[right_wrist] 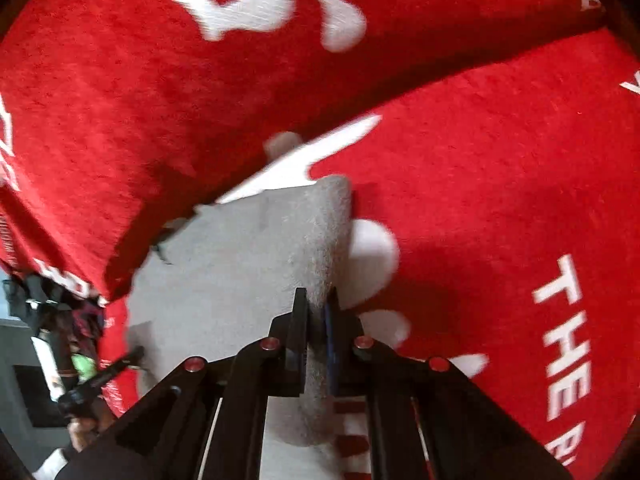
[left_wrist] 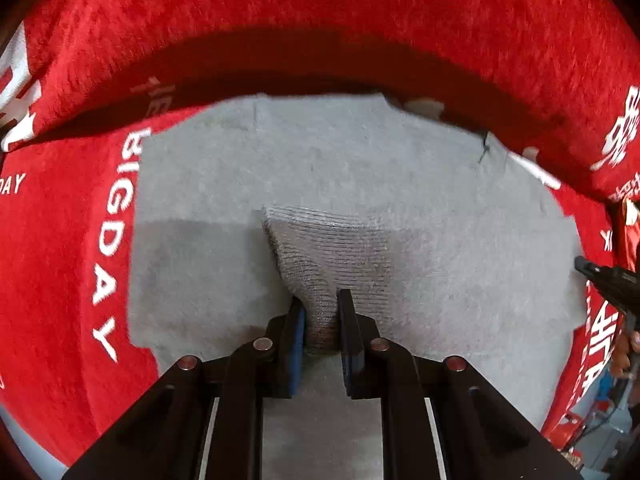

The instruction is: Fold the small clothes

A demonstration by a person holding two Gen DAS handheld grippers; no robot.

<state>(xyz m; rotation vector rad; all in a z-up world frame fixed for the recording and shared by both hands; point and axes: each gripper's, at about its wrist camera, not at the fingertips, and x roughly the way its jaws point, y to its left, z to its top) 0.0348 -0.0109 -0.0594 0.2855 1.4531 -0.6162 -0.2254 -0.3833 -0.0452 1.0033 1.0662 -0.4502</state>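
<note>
A small grey knitted garment (left_wrist: pixel 360 168) lies spread on a red blanket (left_wrist: pixel 60 260) with white lettering. My left gripper (left_wrist: pixel 321 298) points down at it and is shut on a ribbed grey cuff (left_wrist: pixel 320 248), which is pulled up into a peak between the pads. In the right wrist view the garment (right_wrist: pixel 240 260) runs from the centre to the left. My right gripper (right_wrist: pixel 316 294) is shut on its raised right edge, with a fold of fabric pinched between the fingers. The other gripper's black tip shows at the right edge (left_wrist: pixel 600 276) and at the lower left (right_wrist: pixel 104 376).
A thick red fold of the blanket (left_wrist: pixel 320 20) rises behind the garment and shades its far edge; it also fills the upper left (right_wrist: pixel 120 100). Beyond the blanket's edge are a grey floor and clutter (left_wrist: pixel 600 420), and dark objects (right_wrist: pixel 48 320).
</note>
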